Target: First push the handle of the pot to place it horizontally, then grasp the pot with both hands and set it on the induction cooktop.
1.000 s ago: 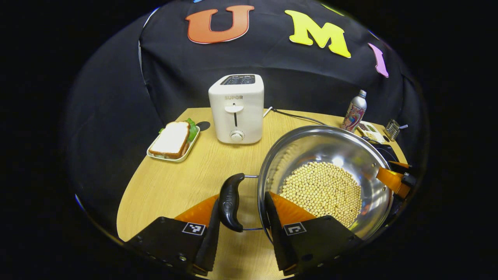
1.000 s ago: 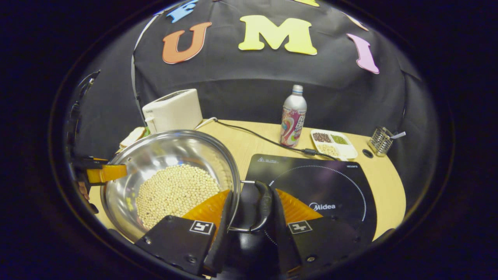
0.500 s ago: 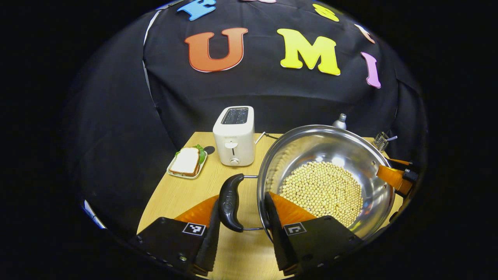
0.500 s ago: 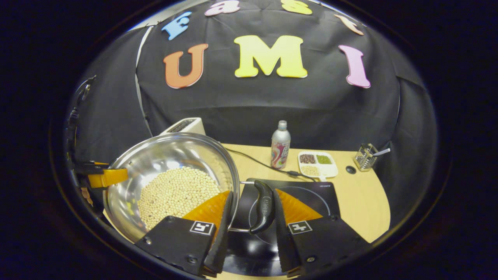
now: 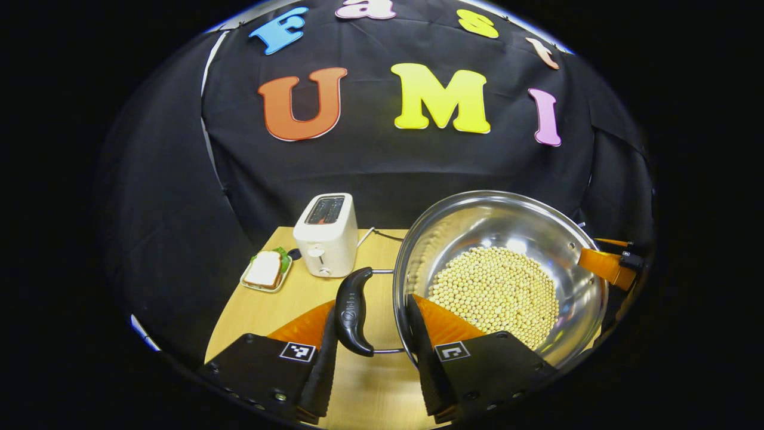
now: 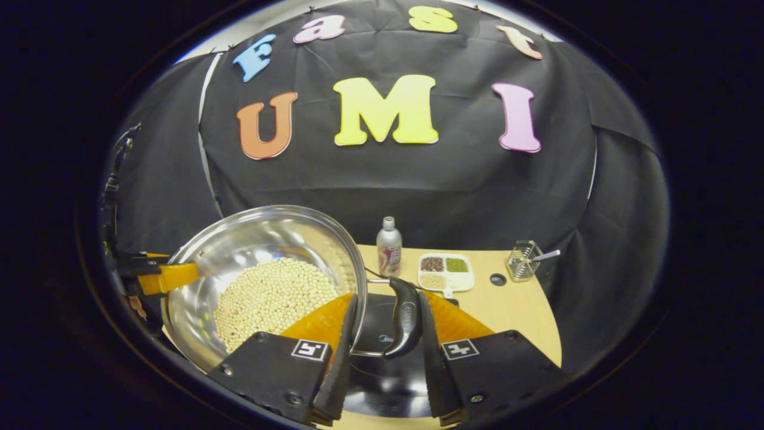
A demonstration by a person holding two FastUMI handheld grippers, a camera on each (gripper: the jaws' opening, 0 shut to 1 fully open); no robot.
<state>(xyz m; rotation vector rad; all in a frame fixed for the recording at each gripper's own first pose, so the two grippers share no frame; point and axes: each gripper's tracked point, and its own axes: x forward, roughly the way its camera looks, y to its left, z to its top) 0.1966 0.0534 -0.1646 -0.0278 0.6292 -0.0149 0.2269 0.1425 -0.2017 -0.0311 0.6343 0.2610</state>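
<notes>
Since a second ago the table (image 5: 262,307) has dropped away and shrunk in both views, while the pot (image 5: 501,239) has kept its place between the grippers: it has been lifted higher. It hangs in the air, carried level by its two side handles.

In the right gripper view the induction cooktop (image 6: 382,316) lies below and just right of the pot, partly under the right handle (image 6: 404,316), so the coming move looks like a short carry to the right and then straight down. The right gripper (image 6: 382,382) is the nearer one to the cooktop.

The pot is a wide, round, polished steel bowl, its floor covered with small pale beans (image 5: 495,289) that would roll if it tipped. The cooktop is a flat, glossy black slab. Each handle is a curved black grip on a thin wire loop.

The left gripper (image 5: 370,376) straddles the left handle (image 5: 352,310), its fingers set fairly narrow; the right likewise. Whether the fingers pinch the grips cannot be told.
</notes>
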